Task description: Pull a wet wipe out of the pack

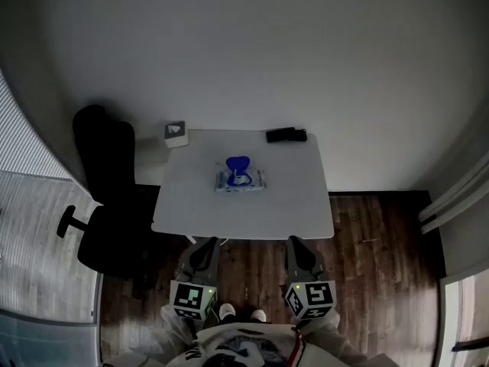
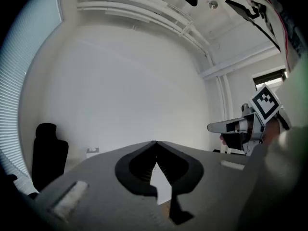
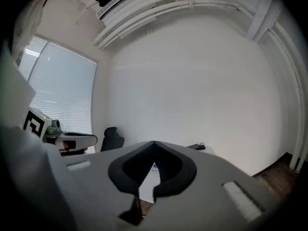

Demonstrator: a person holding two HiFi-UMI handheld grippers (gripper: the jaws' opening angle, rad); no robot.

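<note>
Nothing of the task was seen to be done yet. The pack of wipes [image 1: 240, 180] was laid flat near the middle of the white table [image 1: 298, 197]. A blue flap [image 1: 238, 164] at its top seemed to be raised, though it was too small for this to be told for sure. No wipe was seen drawn out.

The left gripper [image 1: 203, 252] and the right gripper [image 1: 301, 254] were held low, short of the table's near edge and well apart from the pack. In both gripper views the jaws were seen clenched tip to tip, with nothing held between them. The reach, the grasp on a wipe and the pull were all judged to be left.

A small box [image 1: 176, 132] was set at the table's far left corner and a black object [image 1: 286, 134] at its far edge. A black office chair [image 1: 103, 205] was placed at the table's left. None of these was found between the grippers and the pack.
</note>
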